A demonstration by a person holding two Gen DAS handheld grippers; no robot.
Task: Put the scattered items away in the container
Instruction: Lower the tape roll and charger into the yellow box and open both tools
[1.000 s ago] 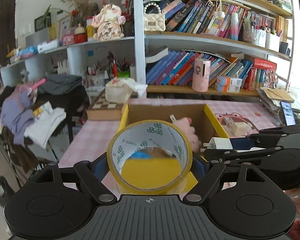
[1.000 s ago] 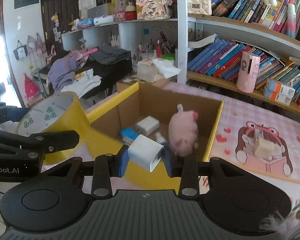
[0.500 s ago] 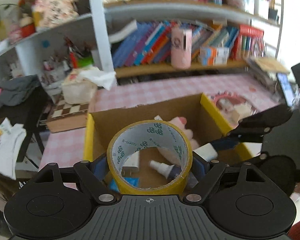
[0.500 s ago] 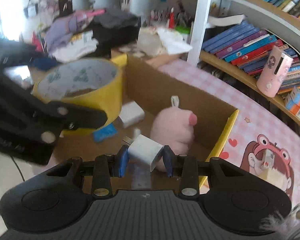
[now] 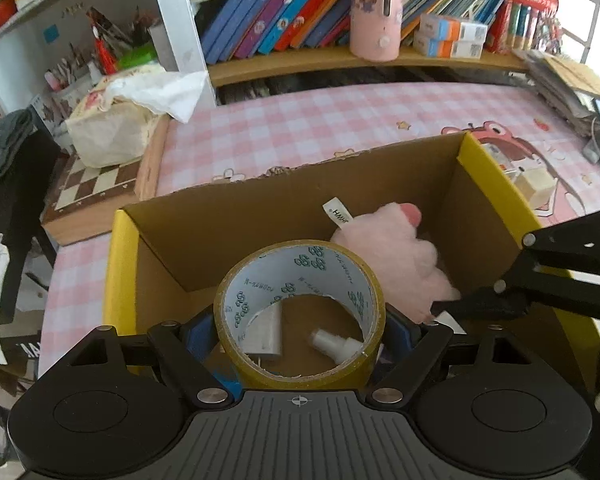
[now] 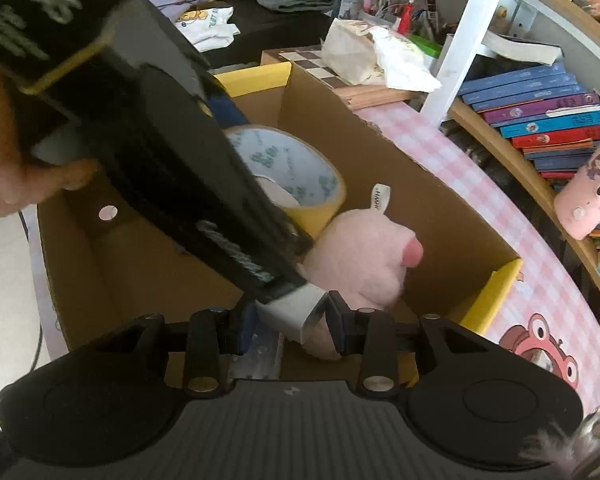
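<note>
My left gripper (image 5: 300, 330) is shut on a roll of yellow tape (image 5: 298, 312), held low inside the cardboard box (image 5: 220, 232) with yellow flaps. Through the roll I see a white charger (image 5: 266, 334) and a small spray bottle (image 5: 334, 344) on the box floor. A pink plush toy (image 5: 396, 256) lies at the box's right side. My right gripper (image 6: 290, 320) is shut on a white charger block (image 6: 296, 314), just over the plush toy (image 6: 364, 256) inside the box (image 6: 400, 184). The left gripper's black body crosses the right wrist view with the tape roll (image 6: 296, 176) beyond it.
The box stands on a pink checked tablecloth (image 5: 320, 128). A chessboard box (image 5: 100, 184) with a tissue pack (image 5: 112, 128) sits at the back left. Bookshelves (image 5: 300, 20) run behind. A pink cylinder (image 5: 376, 12) stands on the low shelf. A small cube (image 5: 534, 186) lies right of the box.
Both grippers have moved forward and down into the box, still holding the tape roll and the charger block. The left gripper now crosses close in front of the right wrist camera.
</note>
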